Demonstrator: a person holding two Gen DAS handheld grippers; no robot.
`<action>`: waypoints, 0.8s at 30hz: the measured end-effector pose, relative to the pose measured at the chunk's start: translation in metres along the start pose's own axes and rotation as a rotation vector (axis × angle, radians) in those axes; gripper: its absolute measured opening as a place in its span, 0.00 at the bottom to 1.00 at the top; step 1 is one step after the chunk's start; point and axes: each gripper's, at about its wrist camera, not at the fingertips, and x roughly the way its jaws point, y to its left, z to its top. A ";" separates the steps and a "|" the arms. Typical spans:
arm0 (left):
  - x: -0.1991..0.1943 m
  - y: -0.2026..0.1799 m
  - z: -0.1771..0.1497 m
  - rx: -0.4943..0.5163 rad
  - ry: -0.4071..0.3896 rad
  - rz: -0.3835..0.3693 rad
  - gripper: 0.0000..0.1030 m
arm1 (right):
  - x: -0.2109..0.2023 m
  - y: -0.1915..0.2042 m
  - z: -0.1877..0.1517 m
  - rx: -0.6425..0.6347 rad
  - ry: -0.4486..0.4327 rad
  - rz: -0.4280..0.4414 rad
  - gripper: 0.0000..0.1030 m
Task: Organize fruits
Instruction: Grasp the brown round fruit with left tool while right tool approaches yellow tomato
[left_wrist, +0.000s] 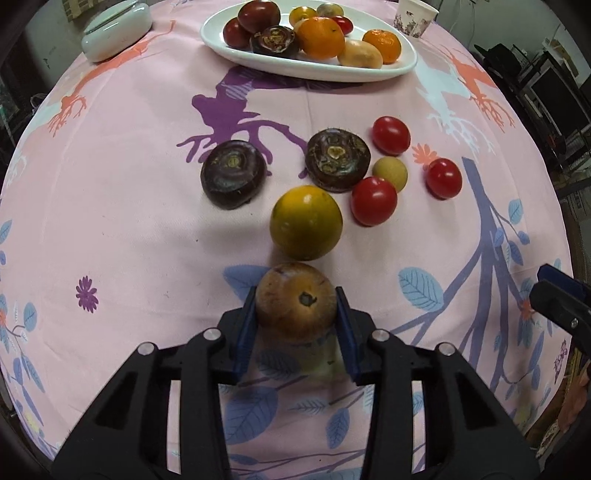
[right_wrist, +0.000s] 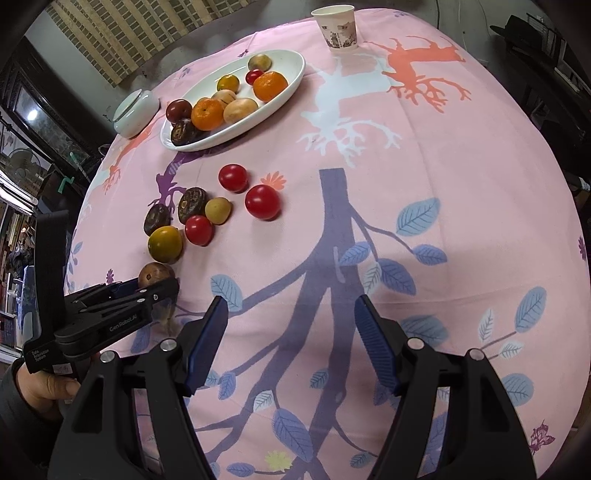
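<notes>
Left gripper (left_wrist: 296, 301) clamps brown fruit (left_wrist: 295, 299); right gripper (right_wrist: 291, 332) gapes.

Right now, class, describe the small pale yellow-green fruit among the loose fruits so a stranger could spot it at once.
Start at the white oval plate at the far side of the pink tablecloth, then come nearer to the loose cluster of fruit. The small pale yellow-green fruit sits beside a dark brown flat fruit, among three red tomatoes. It is the smallest piece, matte and pale.
</notes>
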 end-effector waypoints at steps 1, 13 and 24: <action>-0.001 0.000 -0.001 0.003 0.001 -0.002 0.38 | 0.002 0.002 0.001 -0.005 0.004 0.003 0.69; -0.030 0.036 -0.010 -0.065 -0.030 -0.018 0.38 | 0.034 0.068 0.013 -0.159 0.063 0.083 0.69; -0.028 0.081 -0.024 -0.116 -0.021 0.024 0.38 | 0.078 0.131 0.026 -0.216 0.110 0.120 0.61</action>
